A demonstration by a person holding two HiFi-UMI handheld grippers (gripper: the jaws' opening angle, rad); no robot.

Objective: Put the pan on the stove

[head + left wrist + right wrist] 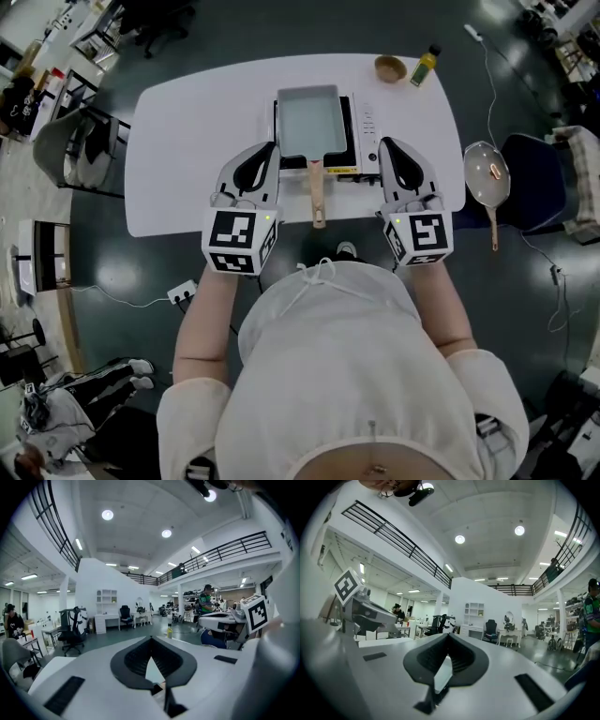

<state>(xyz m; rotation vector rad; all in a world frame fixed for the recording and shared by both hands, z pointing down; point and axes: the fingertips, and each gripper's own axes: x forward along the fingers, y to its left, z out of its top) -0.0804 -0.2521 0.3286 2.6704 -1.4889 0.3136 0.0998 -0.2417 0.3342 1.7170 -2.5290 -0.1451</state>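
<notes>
A grey rectangular pan (308, 122) with a wooden handle (318, 192) sits on the portable stove (361, 141) in the middle of the white table (187, 141). The handle points toward me, over the front edge. My left gripper (272, 147) is left of the handle and my right gripper (384, 142) is right of the stove's control panel. Both point forward, apart from the pan. In the left gripper view the left gripper (151, 638) has its tips together with nothing held. The right gripper (448, 634) looks the same in its own view.
A small brown bowl (390, 67) and a yellow-green bottle (424, 66) stand at the table's far right corner. A round lidded pan (487, 174) rests on a dark seat to the right. A chair (75, 141) is on the left and a power strip (182, 293) lies on the floor.
</notes>
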